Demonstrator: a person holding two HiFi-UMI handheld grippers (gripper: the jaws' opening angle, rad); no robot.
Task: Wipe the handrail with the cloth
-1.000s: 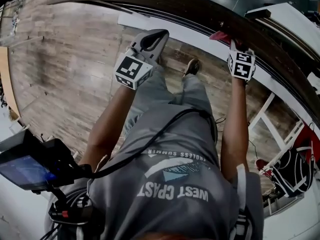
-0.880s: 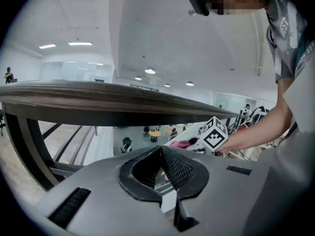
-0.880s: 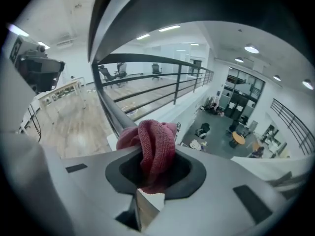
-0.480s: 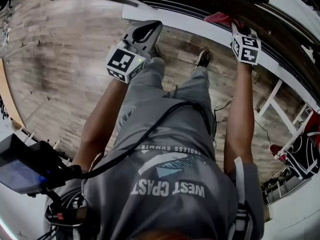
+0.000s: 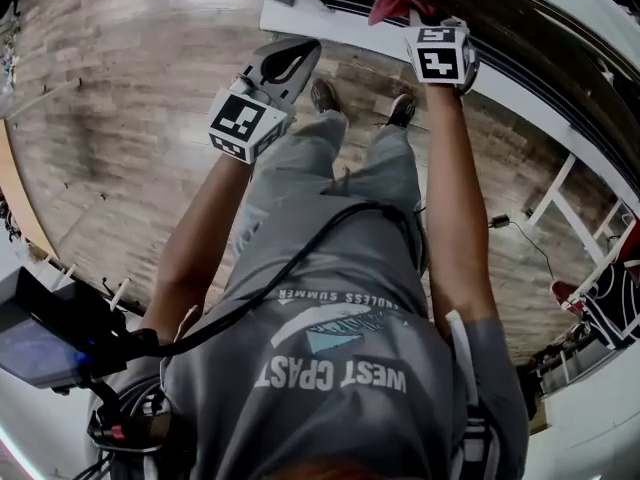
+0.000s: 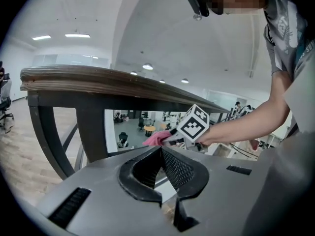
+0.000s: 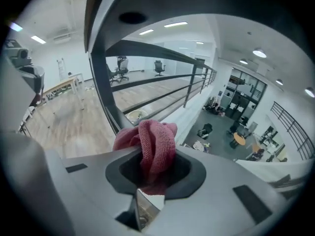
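Note:
A dark wooden handrail (image 5: pixel 530 43) curves across the top of the head view. My right gripper (image 5: pixel 415 16) is shut on a red cloth (image 5: pixel 393 6) and presses it against the rail's near side. In the right gripper view the bunched cloth (image 7: pixel 152 144) fills the right gripper (image 7: pixel 147 167), with the rail's dark underside (image 7: pixel 147 4) overhead. My left gripper (image 5: pixel 300 56) hangs shut and empty to the left, short of the rail. From the left gripper (image 6: pixel 160 154) view, the handrail (image 6: pixel 98 80) runs above, and the cloth (image 6: pixel 157 139) shows under it.
A white ledge (image 5: pixel 350 33) runs below the rail, over wood flooring (image 5: pixel 120 118). The person's shoes (image 5: pixel 325 93) stand close to it. A black device (image 5: pixel 50 333) sits at lower left. Bags (image 5: pixel 610 308) and a white frame (image 5: pixel 560 183) lie at right.
My right gripper has slid left along the handrail with the cloth in it. The person has stepped left too. The left gripper stays shut in about the same place.

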